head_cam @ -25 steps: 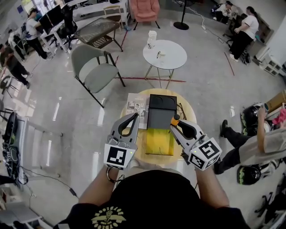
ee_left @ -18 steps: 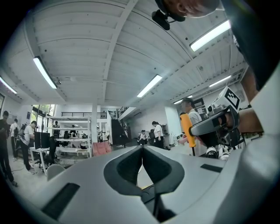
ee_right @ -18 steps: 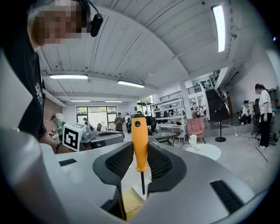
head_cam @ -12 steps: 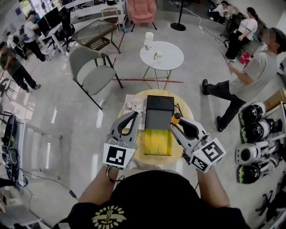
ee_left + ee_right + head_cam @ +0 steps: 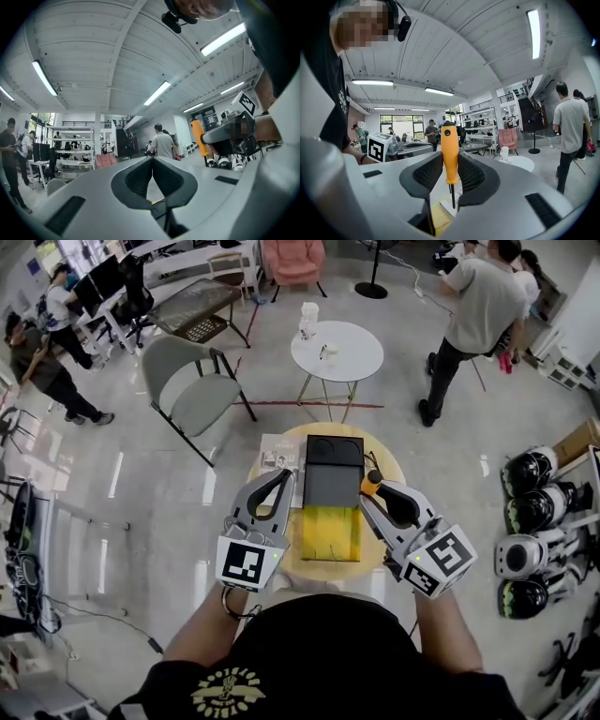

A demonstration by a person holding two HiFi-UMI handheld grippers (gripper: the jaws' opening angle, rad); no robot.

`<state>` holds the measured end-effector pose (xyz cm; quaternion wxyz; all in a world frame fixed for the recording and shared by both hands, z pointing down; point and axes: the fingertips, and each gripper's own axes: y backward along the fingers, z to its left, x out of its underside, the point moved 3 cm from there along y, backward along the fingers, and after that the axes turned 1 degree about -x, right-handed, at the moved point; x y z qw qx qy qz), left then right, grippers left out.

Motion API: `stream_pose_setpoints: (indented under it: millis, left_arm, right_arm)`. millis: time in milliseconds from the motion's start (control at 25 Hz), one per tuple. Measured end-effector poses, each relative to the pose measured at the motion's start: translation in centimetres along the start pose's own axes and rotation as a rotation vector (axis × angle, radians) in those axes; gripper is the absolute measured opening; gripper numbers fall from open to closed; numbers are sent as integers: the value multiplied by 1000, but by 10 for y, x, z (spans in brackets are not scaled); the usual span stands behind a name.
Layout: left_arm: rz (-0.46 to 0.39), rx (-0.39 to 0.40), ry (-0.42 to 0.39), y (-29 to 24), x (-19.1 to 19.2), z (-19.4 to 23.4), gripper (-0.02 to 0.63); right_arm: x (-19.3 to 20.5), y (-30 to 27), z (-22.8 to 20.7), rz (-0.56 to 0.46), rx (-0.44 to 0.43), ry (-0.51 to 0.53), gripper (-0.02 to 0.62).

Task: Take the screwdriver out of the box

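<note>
Your right gripper (image 5: 371,493) sits slightly higher than second ago, screwdriver (image 5: 450,147) rising with it. Tool now clear of open box (image 5: 334,465), above its right edge; removal looks near done. Pads (image 5: 429,171) clamp orange handle upright, shaft hanging below. Your left gripper (image 5: 152,161): jaws together, empty, left of box.

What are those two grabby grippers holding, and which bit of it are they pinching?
The right gripper holds the orange screwdriver by its handle, with the metal tip pointing down. The left gripper is shut with nothing in it.
</note>
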<state>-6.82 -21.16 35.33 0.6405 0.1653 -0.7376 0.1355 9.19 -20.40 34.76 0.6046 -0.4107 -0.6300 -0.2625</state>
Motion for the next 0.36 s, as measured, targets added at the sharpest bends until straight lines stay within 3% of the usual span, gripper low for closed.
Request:
stream_pose_setpoints:
  millis: [360]
  left_arm:
    - [-2,3,-9,-3,3,-5,17]
  right_arm:
    - [9,-3,-2,28,-13,-3,117]
